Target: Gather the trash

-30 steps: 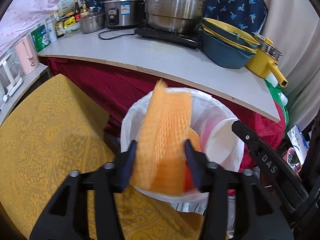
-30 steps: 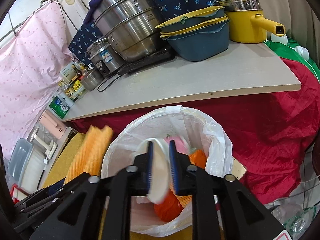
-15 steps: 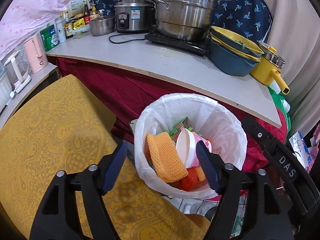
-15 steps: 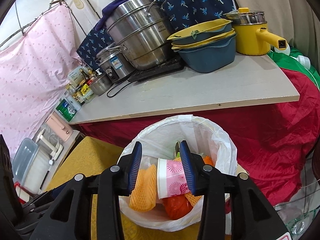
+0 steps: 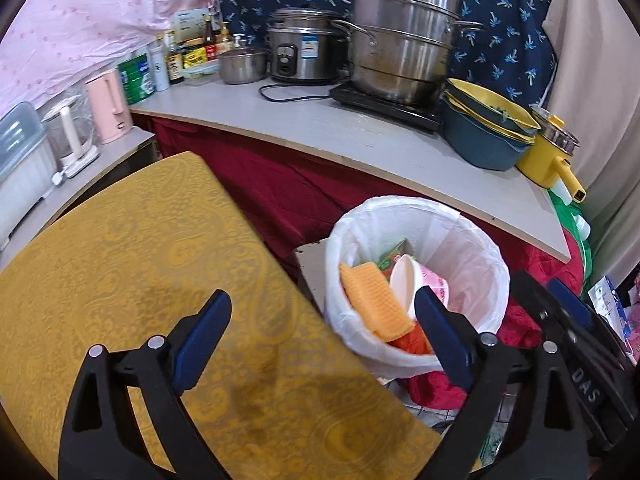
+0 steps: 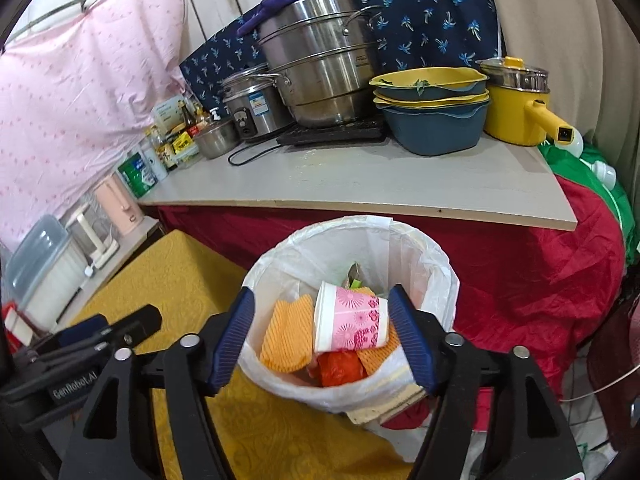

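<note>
A: Both grippers, left gripper (image 5: 322,326) and right gripper (image 6: 322,334), have just been opening; jaws spread, nothing between them.

B: And the trash?

A: Paper cup (image 6: 352,318) and orange foam net (image 6: 288,334) lie in the white-lined bin (image 6: 436,264), twelve o'clock of the right jaws. Likely light and crushable; pinch the cup's rim gently.

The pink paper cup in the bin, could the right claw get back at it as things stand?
Probably yes. The pink paper cup lies on top of the trash in the open bin, uncovered, and the right claw has just been opening, empty, directly above it.
</note>
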Motion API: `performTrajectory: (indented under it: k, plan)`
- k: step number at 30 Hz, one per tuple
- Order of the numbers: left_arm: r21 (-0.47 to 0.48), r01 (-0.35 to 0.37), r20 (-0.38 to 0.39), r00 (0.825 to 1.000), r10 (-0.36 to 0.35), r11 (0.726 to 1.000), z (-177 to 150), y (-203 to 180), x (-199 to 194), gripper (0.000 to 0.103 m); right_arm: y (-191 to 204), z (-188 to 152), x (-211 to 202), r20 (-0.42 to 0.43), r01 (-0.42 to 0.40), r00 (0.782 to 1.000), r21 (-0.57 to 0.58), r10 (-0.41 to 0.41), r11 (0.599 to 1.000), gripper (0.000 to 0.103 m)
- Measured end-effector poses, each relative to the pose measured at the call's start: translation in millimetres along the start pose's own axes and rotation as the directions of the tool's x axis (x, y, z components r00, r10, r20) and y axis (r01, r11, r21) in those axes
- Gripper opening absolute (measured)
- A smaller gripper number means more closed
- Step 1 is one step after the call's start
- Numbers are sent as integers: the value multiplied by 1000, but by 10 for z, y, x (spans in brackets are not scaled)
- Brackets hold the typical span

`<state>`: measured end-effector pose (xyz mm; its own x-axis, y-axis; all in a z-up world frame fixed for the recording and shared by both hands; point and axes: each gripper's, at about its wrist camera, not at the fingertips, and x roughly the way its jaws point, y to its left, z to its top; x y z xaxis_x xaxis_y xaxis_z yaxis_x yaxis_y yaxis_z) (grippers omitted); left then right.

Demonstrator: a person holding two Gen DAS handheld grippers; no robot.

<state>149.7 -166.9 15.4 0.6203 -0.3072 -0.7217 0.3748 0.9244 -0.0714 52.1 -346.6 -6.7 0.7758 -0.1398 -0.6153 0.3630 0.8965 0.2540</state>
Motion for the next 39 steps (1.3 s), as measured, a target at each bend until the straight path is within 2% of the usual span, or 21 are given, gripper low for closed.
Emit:
performTrajectory:
  k: [5,12,18,22,39]
  plan:
    - [-5,-35,-2,999,35,999,-120,117,-109,91,97,-136,-119,-23,20,1000,-26,-20,999,84]
    - [3,-78,2,997,78,997,-288,204,-252,92,199,-286,-225,-67,20,997,-58,-24,998,84]
    - [15,-87,-1,996,87,996,-387,219,-324,92,230,-348,-298,-81,25,996,-63,-30,998,86]
    - [23,-91,-1,996,91,996,-439,203,-346,92,254,-375,-306,-96,26,995,-81,-34,996,97]
    - [38,-95,0,995,95,995,-524,206,-372,93,242,-433,-379,-84,85,992,-121,-96,989,97]
